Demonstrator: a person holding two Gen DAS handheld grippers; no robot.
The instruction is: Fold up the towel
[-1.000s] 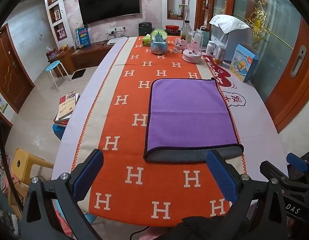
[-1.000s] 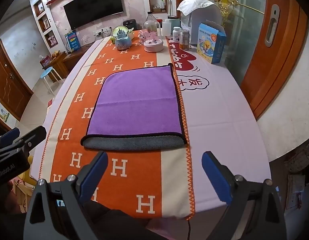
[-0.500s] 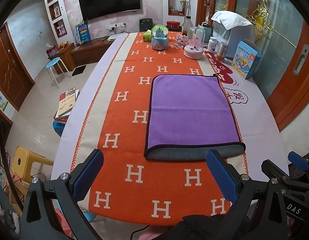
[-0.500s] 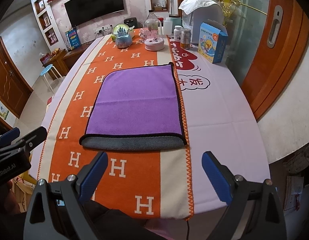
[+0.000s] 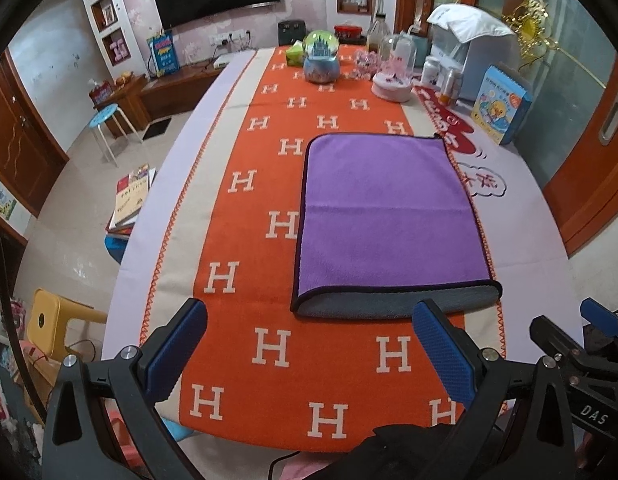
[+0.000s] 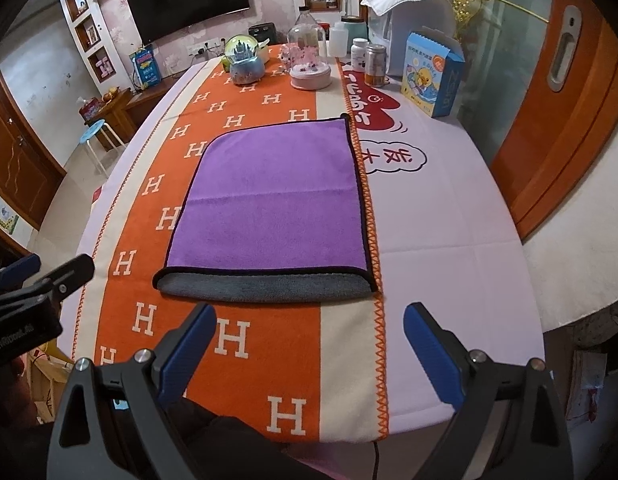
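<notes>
Little has changed over the last second: the left gripper [image 5: 309,344] and right gripper [image 6: 309,344] stay spread wide and empty, hovering short of the towel [image 5: 385,216], which lies folded over, grey fold edge nearest. Probably another fold awaits.

The worktop [image 5: 521,216] wears a pale lilac cloth [image 6: 449,208], and over that lies an orange runner [image 5: 269,184] patterned with white H letters. A folded purple towel [image 5: 385,216] lies flat on the runner, grey underside showing at its 6 o'clock edge. Toward 12 o'clock stand a snow globe [image 5: 321,62], a glass-domed ornament [image 5: 393,74], jars [image 6: 369,62] and, at 2 o'clock, a blue box [image 5: 501,106].
</notes>
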